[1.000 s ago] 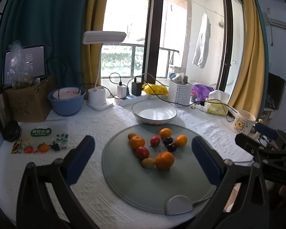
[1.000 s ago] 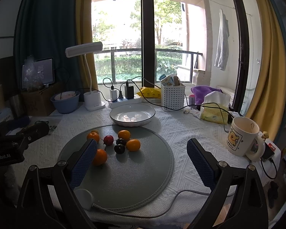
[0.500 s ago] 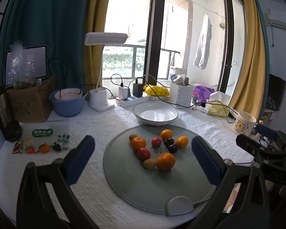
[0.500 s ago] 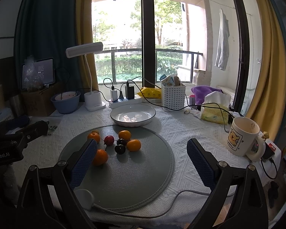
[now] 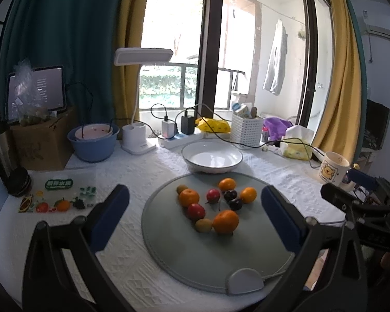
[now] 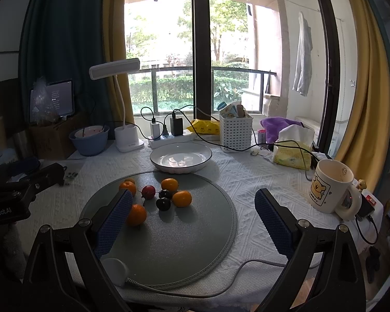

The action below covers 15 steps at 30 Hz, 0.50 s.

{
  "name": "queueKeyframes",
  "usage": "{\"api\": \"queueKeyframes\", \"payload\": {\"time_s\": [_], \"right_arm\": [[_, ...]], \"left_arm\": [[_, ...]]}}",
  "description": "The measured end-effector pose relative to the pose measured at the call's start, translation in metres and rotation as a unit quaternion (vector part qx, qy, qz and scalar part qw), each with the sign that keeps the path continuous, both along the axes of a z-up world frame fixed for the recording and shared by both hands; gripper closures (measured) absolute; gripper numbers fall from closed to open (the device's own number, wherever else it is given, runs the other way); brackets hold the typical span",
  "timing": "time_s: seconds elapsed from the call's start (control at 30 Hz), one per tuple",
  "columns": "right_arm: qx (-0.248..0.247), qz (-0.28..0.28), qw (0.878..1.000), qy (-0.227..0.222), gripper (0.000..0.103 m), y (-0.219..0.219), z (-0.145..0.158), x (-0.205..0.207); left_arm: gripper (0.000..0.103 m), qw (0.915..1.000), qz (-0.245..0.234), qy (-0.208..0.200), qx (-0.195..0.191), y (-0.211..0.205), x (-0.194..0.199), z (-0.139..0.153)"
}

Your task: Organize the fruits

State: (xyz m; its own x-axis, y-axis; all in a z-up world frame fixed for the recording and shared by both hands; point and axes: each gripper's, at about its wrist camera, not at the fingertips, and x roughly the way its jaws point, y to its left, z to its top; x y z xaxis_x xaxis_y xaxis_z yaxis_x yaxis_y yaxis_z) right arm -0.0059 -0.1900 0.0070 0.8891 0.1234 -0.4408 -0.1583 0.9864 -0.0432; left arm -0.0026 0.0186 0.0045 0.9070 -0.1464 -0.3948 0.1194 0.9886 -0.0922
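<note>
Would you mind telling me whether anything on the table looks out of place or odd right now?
Yes: the fruits lie loose on the round grey mat, while the white bowl just behind it holds nothing. A black cable also trails across the tablecloth behind that bowl. Nothing looks spilled or damaged.

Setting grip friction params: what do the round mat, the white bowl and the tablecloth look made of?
Round mat: probably silicone or textured plastic, matte grey, fine speckle and a woven-looking edge.
White bowl: likely glazed ceramic, glossy window reflections, dark rim line.
Tablecloth: white woven fabric, raised diamond pattern.
</note>
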Motion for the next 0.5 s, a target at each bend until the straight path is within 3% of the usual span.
{"api": "queueKeyframes", "payload": {"time_s": [0.17, 0.5], "right_arm": [[0.000, 0.001, 1.000, 0.003, 0.006, 0.000, 0.000, 0.001], [0.011, 0.002, 0.999, 0.047, 0.006, -0.005, -0.021, 0.022]], "left_arm": [[0.001, 0.9999, -0.005, 0.006, 0.008, -0.001, 0.004, -0.001], [0.001, 0.9965, -0.022, 0.071, 0.039, -0.008, 0.038, -0.034]]}}
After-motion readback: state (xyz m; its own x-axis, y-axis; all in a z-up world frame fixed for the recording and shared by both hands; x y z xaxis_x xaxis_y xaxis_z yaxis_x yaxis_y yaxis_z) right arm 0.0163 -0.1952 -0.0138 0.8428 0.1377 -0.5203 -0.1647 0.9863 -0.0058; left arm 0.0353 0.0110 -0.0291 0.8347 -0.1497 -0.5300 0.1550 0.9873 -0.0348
